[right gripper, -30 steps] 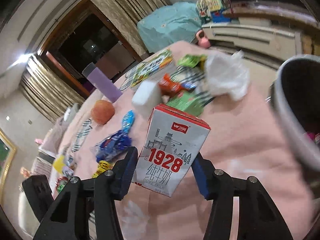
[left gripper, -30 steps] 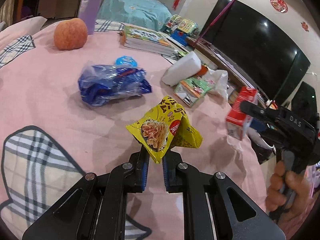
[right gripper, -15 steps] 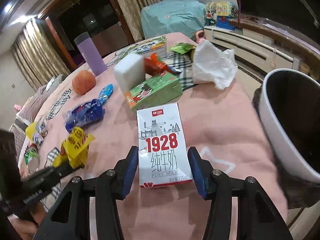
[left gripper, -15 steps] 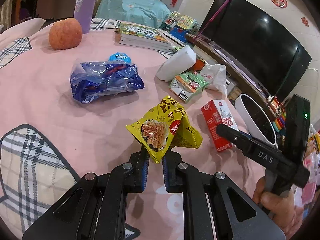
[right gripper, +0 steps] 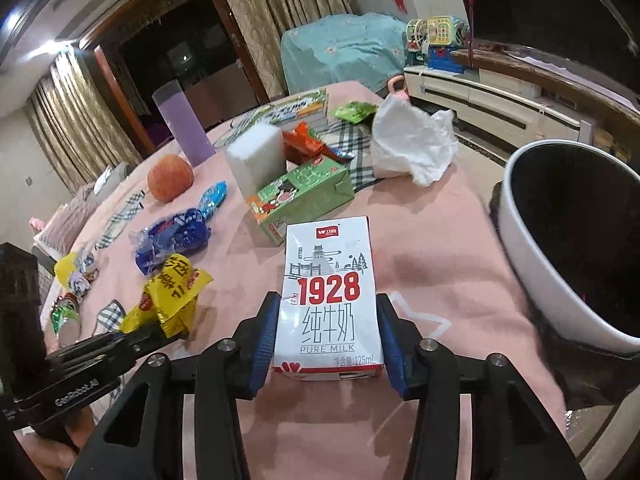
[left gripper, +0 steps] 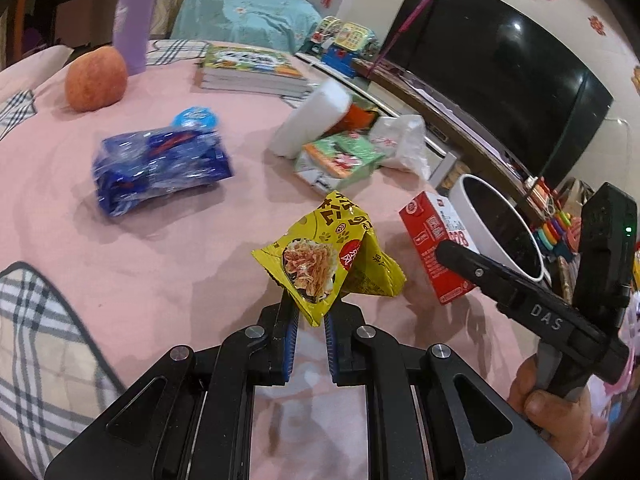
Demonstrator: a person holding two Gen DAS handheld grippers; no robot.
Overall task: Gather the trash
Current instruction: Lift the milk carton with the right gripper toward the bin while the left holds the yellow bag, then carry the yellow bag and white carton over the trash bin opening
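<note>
A: What does the left gripper have?

B: A crumpled yellow snack packet. The jaws are pinched tight on its lower corner and the packet stands up above the pink tablecloth, clear of the cloth.

A: And the right gripper?

B: Its jaws have just been closing, with a small milk carton between them. The blue pads sit against both sides of the carton near its bottom end, so it is gripping the carton. From the left wrist view the carton's red side shows, with a black finger of the right gripper across it.

A: Is the carton on the table?

B: I cannot tell whether it rests on the cloth or is just lifted. It is near the table's edge, next to a white bin with a dark inside that stands just beyond the edge.

A: What else is lying around?

B: A blue plastic wrapper well to the left, a green carton on its side just behind the milk carton, a white block touching it, an orange wrapper, and a crumpled white tissue. Further back there is an apple, a purple cup and a stack of books.

A: Any hands in view?

B: Fingers wrapped round the right gripper's handle, at the lower right of the left wrist view.
</note>
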